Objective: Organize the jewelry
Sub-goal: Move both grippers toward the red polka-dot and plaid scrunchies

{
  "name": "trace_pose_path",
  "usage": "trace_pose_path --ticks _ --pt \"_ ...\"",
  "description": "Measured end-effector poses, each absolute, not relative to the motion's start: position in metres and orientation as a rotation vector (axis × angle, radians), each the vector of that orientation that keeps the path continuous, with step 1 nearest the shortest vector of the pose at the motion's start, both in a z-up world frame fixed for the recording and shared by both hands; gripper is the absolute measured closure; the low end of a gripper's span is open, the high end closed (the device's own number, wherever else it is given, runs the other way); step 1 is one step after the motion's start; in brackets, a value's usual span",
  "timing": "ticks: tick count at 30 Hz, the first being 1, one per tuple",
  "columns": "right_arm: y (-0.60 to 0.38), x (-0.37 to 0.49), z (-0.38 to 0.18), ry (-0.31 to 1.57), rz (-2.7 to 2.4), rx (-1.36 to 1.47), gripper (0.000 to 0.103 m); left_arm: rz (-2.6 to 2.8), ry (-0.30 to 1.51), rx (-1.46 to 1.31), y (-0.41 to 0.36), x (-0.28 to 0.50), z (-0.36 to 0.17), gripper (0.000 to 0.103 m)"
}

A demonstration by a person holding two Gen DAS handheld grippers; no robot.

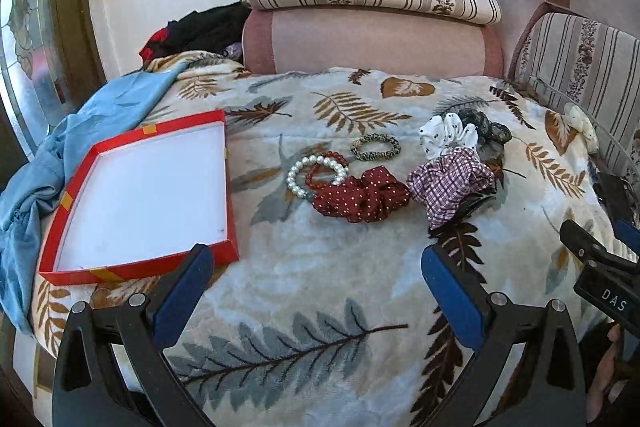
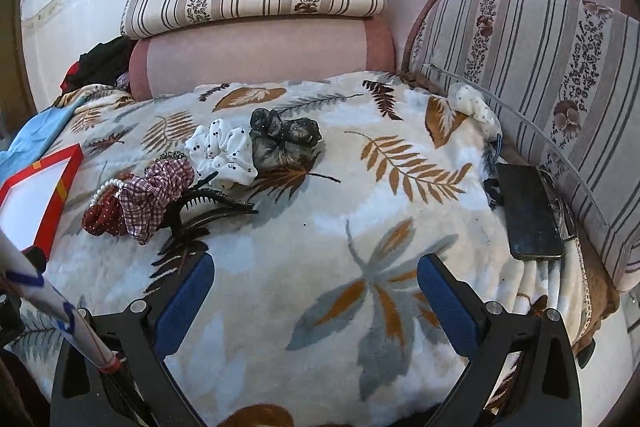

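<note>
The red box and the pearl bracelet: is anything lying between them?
No. In the left wrist view, only bare leaf-print blanket separates the red box from the pearl bracelet. Nothing sits in that stretch.

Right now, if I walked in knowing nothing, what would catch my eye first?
Probably the red box, lying open and white inside on the left of the leaf-print blanket. To its right sits a cluster of accessories: a pearl bracelet, a dark red dotted scrunchie and a checked scrunchie. Both tools, left and right, hover open over the blanket, holding nothing.
</note>
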State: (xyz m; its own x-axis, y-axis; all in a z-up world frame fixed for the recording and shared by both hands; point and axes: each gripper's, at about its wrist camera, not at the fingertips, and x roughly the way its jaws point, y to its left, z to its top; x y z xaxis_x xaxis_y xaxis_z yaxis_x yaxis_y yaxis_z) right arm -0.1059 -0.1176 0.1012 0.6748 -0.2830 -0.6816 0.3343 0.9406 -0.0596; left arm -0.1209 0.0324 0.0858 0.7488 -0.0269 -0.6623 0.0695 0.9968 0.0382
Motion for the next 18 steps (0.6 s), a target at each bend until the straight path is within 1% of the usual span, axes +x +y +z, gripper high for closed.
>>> trace_pose_path --ticks 18 --pt "-0.1184 -0.1027 0.0953 0.777 -0.316 0.083 0.000 -0.047 0.754 0.075 0.0297 -0.1173 0.0756 0.000"
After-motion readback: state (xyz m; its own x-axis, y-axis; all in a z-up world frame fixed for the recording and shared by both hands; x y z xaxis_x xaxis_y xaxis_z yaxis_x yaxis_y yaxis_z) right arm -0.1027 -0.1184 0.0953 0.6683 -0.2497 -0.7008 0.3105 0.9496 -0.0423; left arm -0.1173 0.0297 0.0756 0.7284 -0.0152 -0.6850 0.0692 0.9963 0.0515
